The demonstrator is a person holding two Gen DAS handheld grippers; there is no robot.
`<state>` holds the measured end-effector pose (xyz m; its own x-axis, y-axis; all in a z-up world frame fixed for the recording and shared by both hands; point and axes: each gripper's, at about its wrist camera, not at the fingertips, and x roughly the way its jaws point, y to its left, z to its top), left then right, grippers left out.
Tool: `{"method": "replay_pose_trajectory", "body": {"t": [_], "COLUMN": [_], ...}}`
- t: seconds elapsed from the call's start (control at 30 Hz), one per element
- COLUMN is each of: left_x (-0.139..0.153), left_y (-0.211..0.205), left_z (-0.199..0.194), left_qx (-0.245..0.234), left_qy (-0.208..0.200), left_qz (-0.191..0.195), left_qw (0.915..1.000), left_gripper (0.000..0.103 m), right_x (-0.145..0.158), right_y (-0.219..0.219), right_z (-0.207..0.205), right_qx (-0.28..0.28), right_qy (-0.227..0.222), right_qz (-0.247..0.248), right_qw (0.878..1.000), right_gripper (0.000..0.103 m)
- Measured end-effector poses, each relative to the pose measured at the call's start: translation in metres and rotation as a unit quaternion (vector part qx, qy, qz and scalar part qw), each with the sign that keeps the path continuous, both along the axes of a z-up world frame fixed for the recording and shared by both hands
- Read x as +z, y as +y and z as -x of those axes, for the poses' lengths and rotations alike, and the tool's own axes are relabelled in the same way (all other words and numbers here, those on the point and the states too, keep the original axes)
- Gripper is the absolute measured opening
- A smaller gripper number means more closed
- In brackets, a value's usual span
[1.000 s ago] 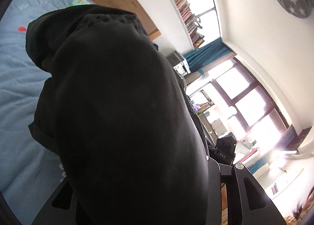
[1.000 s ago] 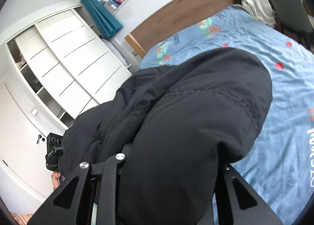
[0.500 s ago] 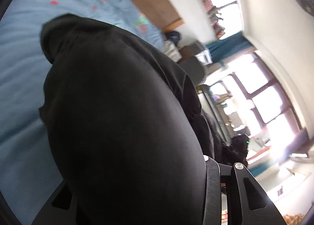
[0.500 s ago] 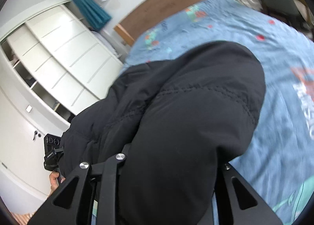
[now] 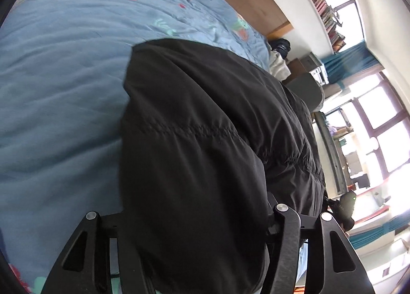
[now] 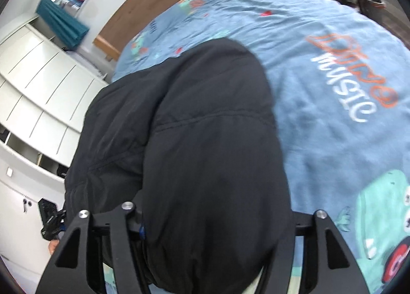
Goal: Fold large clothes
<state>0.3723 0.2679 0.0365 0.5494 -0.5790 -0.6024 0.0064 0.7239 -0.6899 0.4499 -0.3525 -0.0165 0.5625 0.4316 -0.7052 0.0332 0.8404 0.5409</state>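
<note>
Black jacket (image 5: 200,155) bulges between both grippers' jaws, which have just been opening, hiding the fingertips; grip can't be told. Blue bedspread (image 5: 64,68) lies beneath, wooden headboard (image 6: 159,4) and white wardrobe (image 6: 36,83) beyond.

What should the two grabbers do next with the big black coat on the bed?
Probably pull both back off the black coat. It already lies on the blue bed cover, and the jaws of the left gripper and right gripper have just been opening, coat between them.
</note>
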Motion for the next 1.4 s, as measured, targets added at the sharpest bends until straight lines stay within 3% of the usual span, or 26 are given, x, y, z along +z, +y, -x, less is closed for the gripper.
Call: {"method": "replay_pose_trajectory", "body": {"t": [0.07, 0.13, 0.17, 0.33, 0.47, 0.5, 0.53, 0.6, 0.67, 0.8, 1.0, 1.17, 1.3, 1.4], "left_x": [0.011, -0.01, -0.025, -0.052, -0.069, -0.071, -0.071, -0.075, -0.081, -0.089, -0.072, -0.044, -0.017, -0.004], "left_y": [-0.005, -0.007, 0.012, 0.015, 0.025, 0.027, 0.028, 0.035, 0.043, 0.055, 0.062, 0.047, 0.008, -0.027], "left_z": [0.004, 0.004, 0.015, -0.008, -0.002, -0.003, -0.004, -0.005, -0.005, -0.004, 0.002, 0.009, 0.001, -0.011], "left_qx": [0.004, 0.006, 0.006, 0.014, 0.016, 0.02, 0.027, 0.048, 0.062, 0.087, 0.127, 0.128, 0.098, 0.071], "left_qy": [0.001, 0.0, 0.0, 0.005, 0.004, 0.005, 0.005, 0.004, 0.007, 0.012, 0.001, -0.036, -0.071, -0.089], "left_qz": [-0.011, -0.016, -0.017, 0.008, 0.024, 0.022, 0.014, 0.001, 0.018, 0.011, -0.016, -0.033, -0.056, -0.066], "left_qw": [0.9999, 0.9998, 0.9998, 0.9999, 0.9996, 0.9996, 0.9995, 0.9988, 0.9979, 0.996, 0.9918, 0.9905, 0.991, 0.9913], "left_gripper": [0.057, 0.057, 0.057, 0.058, 0.063, 0.07, 0.085, 0.097, 0.097, 0.099, 0.099, 0.099, 0.099, 0.099], "right_x": [0.006, 0.014, 0.016, 0.012, 0.0, -0.003, -0.006, -0.011, -0.018, -0.028, -0.014, 0.024, 0.059, 0.072], "right_y": [-0.001, 0.0, 0.0, -0.01, -0.019, -0.02, -0.02, -0.02, -0.022, -0.029, -0.052, -0.067, -0.046, -0.001], "right_z": [0.004, 0.009, 0.009, 0.012, 0.011, 0.011, 0.01, 0.009, 0.005, 0.003, 0.008, 0.023, 0.026, 0.023], "right_qx": [0.004, 0.011, 0.012, 0.015, 0.012, 0.013, 0.013, 0.012, 0.01, 0.008, -0.031, -0.081, -0.042, 0.015], "right_qy": [-0.003, -0.011, -0.013, -0.009, -0.004, -0.003, -0.001, 0.002, 0.006, 0.011, -0.013, -0.051, -0.087, -0.102], "right_qz": [0.019, 0.031, 0.032, -0.002, -0.04, -0.044, -0.044, -0.035, -0.026, -0.033, -0.03, 0.045, 0.073, 0.088], "right_qw": [1.0, 0.999, 0.999, 1.0, 0.999, 0.999, 0.999, 0.999, 1.0, 0.999, 0.999, 0.994, 0.993, 0.991], "right_gripper": [0.059, 0.059, 0.059, 0.059, 0.068, 0.072, 0.074, 0.085, 0.092, 0.098, 0.101, 0.101, 0.102, 0.102]}}
